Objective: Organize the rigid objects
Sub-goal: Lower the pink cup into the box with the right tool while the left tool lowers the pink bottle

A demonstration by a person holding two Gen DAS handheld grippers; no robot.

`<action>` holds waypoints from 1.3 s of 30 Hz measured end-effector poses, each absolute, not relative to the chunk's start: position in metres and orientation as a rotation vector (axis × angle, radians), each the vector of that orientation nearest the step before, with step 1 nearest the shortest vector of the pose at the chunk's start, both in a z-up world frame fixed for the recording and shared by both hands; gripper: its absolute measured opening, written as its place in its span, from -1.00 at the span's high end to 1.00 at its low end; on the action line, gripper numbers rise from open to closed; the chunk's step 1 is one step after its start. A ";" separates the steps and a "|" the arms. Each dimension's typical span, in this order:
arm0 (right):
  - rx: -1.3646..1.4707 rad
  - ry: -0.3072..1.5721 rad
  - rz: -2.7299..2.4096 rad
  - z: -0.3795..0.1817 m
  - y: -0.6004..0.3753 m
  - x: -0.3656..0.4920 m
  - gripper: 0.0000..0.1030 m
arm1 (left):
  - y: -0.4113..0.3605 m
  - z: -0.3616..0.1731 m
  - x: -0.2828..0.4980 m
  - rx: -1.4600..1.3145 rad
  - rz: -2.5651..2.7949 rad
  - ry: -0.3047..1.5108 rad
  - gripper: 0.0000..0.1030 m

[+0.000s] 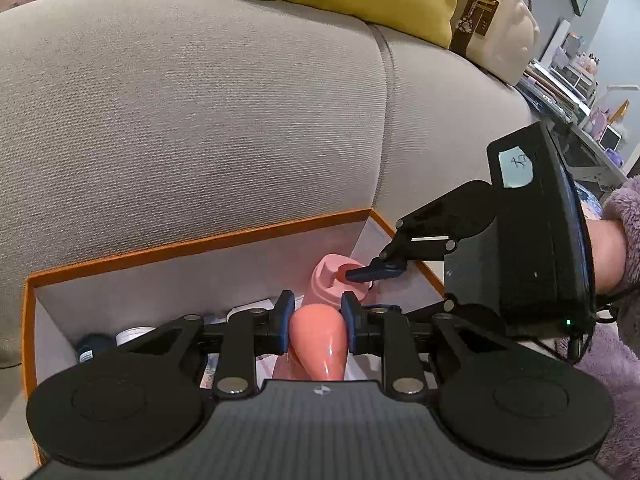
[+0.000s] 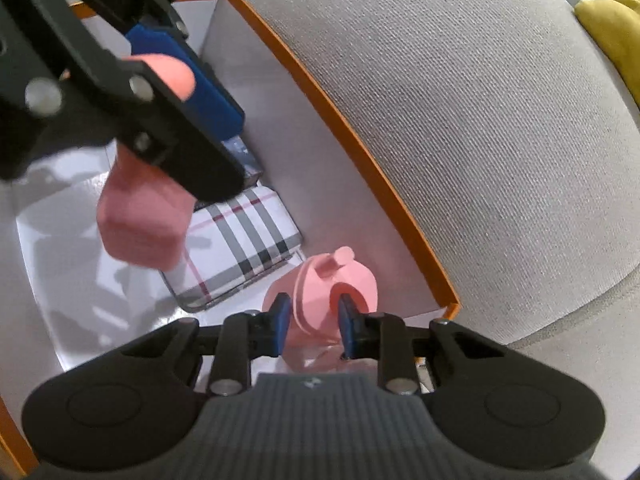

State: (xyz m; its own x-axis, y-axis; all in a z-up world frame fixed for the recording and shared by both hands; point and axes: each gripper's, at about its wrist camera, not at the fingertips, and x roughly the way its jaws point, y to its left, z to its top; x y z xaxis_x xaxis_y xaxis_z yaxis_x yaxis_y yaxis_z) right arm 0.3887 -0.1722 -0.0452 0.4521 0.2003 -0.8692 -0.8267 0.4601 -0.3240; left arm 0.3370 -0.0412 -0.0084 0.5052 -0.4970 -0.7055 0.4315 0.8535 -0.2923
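Grey sofa (image 1: 200, 120) backdrop, orange-rimmed box (image 1: 200, 242) in front. Left gripper (image 1: 316, 326) clamped on salmon bottle (image 1: 318, 344) over box; right gripper (image 2: 312, 322) pinching pink cap (image 2: 320, 296) inside. Best: keep grippers apart, lower bottle slowly beside plaid case (image 2: 236, 244).

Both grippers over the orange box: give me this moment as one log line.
left gripper: shut on peach object | right gripper: shut on pink bottle lid | site: orange box on sofa
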 end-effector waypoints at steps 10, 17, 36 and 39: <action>-0.681 0.641 0.473 0.006 -0.217 0.371 0.26 | -0.071 -0.017 0.349 -0.138 -0.600 0.916 0.46; -0.597 0.650 0.327 -0.006 -0.243 0.373 0.10 | -0.105 -0.036 0.362 -0.100 -0.598 0.974 0.46; -0.398 0.715 0.262 -0.016 -0.274 0.371 0.09 | -0.117 -0.048 0.373 -0.172 -0.531 1.056 0.15; -0.399 0.713 0.264 -0.015 -0.274 0.365 0.09 | -0.109 -0.044 0.366 -0.170 -0.567 1.067 0.11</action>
State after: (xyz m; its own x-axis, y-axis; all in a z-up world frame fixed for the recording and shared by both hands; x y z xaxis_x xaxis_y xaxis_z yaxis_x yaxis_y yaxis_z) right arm 0.3651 -0.2743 -0.0154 0.7283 0.0990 -0.6780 -0.3666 0.8923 -0.2635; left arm 0.3664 -0.1086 -0.0444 0.3561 -0.5166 -0.7787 0.3565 0.8454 -0.3978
